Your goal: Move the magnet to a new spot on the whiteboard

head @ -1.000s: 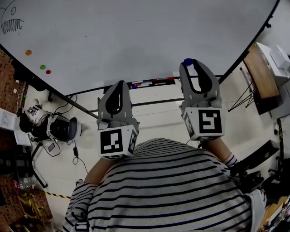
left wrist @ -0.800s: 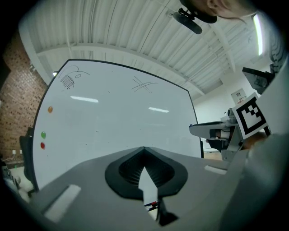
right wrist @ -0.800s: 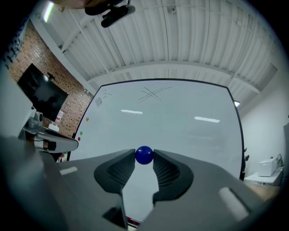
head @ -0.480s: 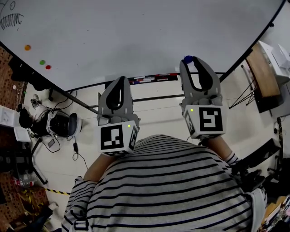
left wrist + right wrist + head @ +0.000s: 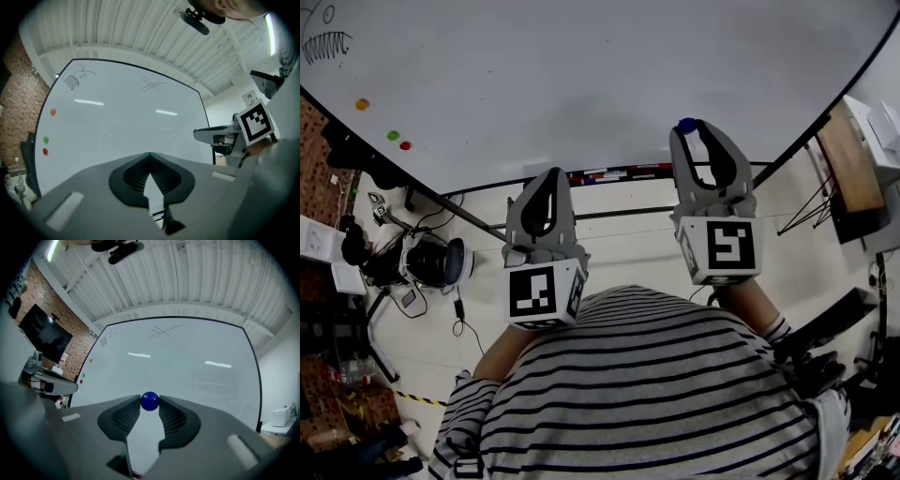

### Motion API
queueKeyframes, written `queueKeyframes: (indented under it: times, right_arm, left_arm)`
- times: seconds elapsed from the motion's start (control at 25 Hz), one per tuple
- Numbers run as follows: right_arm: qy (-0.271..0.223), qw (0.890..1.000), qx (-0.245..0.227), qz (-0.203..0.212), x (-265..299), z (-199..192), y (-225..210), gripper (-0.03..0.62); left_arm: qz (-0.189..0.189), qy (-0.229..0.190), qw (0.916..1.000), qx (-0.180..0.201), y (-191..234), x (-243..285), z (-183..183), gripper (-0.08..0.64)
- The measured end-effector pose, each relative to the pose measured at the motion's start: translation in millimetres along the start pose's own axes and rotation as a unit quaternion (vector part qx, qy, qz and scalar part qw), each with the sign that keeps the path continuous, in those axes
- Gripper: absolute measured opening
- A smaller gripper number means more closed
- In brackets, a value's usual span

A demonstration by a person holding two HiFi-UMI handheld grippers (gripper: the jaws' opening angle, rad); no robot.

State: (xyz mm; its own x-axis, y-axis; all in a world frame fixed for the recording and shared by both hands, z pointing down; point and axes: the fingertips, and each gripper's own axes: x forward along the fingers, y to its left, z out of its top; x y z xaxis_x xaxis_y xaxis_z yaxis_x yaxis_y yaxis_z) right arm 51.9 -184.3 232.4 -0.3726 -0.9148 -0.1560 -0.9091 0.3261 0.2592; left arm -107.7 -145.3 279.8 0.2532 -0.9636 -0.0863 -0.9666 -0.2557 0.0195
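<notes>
A round blue magnet [image 5: 149, 401] sits pinched between the tips of my right gripper [image 5: 149, 402], which is shut on it. In the head view the blue magnet [image 5: 685, 125] shows at the tip of the right gripper [image 5: 688, 128], in front of the whiteboard [image 5: 581, 75], held off its surface. My left gripper [image 5: 553, 174] is shut with nothing in it, its tips [image 5: 149, 154] together and pointing at the whiteboard [image 5: 122, 122]. Orange [image 5: 361, 104], green [image 5: 393, 136] and red [image 5: 404, 145] magnets stick at the board's left edge.
A marker tray with pens [image 5: 614, 172] runs along the board's lower edge. A brick wall [image 5: 18, 103] stands left of the board. Bags and cables [image 5: 412, 267] lie on the floor at left; a wooden table [image 5: 853, 155] stands at right. Scribbles [image 5: 323, 42] mark the board's upper left.
The view has shifted slightly; both grippers keep their places before the board, and the right one still holds the blue magnet.
</notes>
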Motion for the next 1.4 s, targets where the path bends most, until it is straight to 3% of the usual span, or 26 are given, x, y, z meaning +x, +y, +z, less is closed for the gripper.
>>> queueKeyframes:
  times: [0.16, 0.28, 0.8, 1.08, 1.4]
  right_arm:
    - [0.014, 1.000, -0.022, -0.010, 30, -14, -5, 0.124]
    - [-0.002, 1.000, -0.024, -0.016, 54, -8, -6, 0.124]
    - [0.008, 0.997, -0.067, -0.040, 143, -24, -28, 0.124]
    - [0.022, 0.997, -0.065, -0.048, 157, -34, -35, 0.126]
    - [0.010, 0.996, -0.078, -0.044, 158, -34, -32, 0.126]
  left_arm:
    - [0.007, 0.000, 1.0000, 0.000, 16, 9, -4, 0.015]
    - [0.014, 0.012, 0.9998, 0.000, 27, 10, -5, 0.015]
    - [0.055, -0.003, 0.9984, 0.007, 62, 2, 2, 0.015]
    - [0.070, 0.004, 0.9975, 0.006, 69, 1, 5, 0.015]
    - [0.059, 0.002, 0.9982, 0.004, 65, 11, 9, 0.015]
